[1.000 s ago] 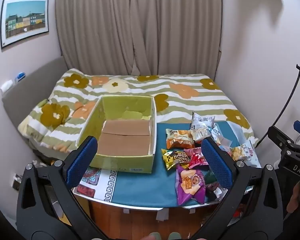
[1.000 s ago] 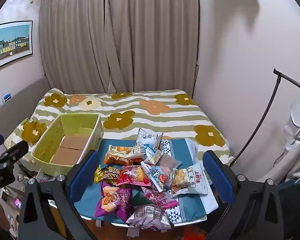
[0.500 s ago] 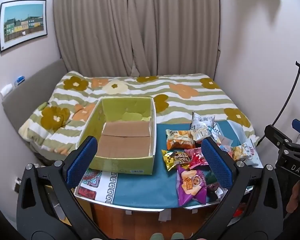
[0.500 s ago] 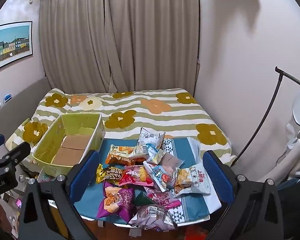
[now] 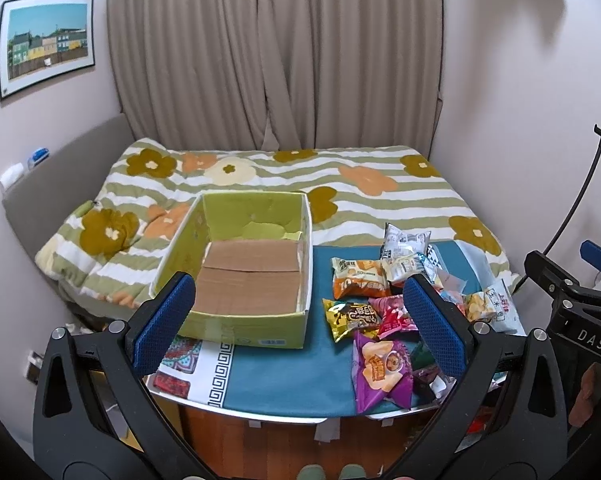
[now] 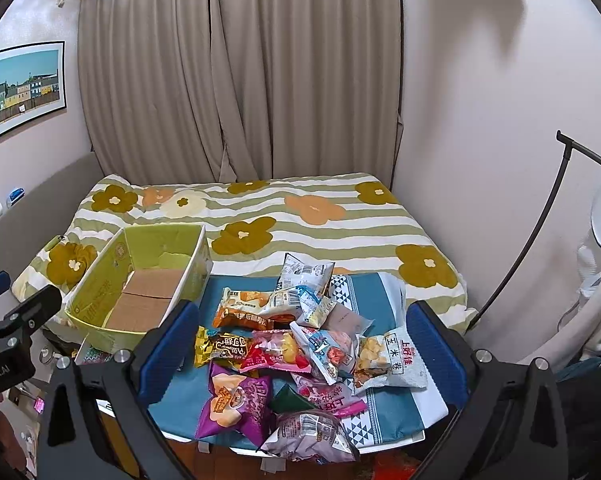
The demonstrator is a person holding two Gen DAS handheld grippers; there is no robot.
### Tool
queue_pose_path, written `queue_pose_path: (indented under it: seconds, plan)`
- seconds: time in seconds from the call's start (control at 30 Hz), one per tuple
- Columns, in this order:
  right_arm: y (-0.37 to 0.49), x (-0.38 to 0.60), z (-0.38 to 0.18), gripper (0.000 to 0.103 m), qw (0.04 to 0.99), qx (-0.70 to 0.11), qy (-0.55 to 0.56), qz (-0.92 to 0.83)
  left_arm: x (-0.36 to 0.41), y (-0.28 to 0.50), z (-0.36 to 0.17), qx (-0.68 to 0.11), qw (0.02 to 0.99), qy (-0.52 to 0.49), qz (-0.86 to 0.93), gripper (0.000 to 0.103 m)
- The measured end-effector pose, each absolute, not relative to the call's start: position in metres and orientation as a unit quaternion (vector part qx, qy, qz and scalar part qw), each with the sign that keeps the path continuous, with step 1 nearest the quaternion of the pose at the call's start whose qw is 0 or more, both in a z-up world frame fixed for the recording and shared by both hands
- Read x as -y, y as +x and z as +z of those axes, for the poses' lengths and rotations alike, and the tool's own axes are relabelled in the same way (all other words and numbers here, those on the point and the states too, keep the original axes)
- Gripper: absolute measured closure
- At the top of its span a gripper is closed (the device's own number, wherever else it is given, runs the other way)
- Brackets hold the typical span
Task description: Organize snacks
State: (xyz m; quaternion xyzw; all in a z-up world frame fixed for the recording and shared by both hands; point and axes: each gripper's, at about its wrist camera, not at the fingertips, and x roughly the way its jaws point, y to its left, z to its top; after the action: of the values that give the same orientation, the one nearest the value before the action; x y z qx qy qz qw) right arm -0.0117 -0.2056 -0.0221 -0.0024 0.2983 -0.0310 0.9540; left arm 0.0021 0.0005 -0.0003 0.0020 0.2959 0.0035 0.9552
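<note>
An empty yellow-green cardboard box (image 5: 244,268) sits on the left of a small table with a teal cloth (image 5: 284,372); it also shows in the right wrist view (image 6: 140,280). A pile of several snack packets lies on the right: a purple bag (image 6: 236,400), an orange bag (image 6: 242,310), a yellow-black packet (image 6: 220,346), a white corn-snack bag (image 6: 394,362). My left gripper (image 5: 300,324) is open and empty, above the table's near edge. My right gripper (image 6: 300,356) is open and empty, held above the pile.
A bed with a striped flower quilt (image 5: 300,184) lies right behind the table. Curtains (image 5: 276,52) and walls close the room. A black stand pole (image 6: 532,232) leans at the right. The table's front edge (image 5: 276,418) faces me.
Both grippers have drifted slightly toward the table, so the box and snacks sit a little lower and larger. Nothing was gripped or moved.
</note>
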Motion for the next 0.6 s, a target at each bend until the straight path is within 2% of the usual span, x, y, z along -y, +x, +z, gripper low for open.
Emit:
queue_pose_path:
  seconds: [0.6]
  plan:
    - [-0.0085,0.1992,-0.0243,0.000,0.952,-0.304,-0.003,-0.028,-0.0018,0.0054,-0.0026,-0.307,0.952,0.007,0.002,0.000]
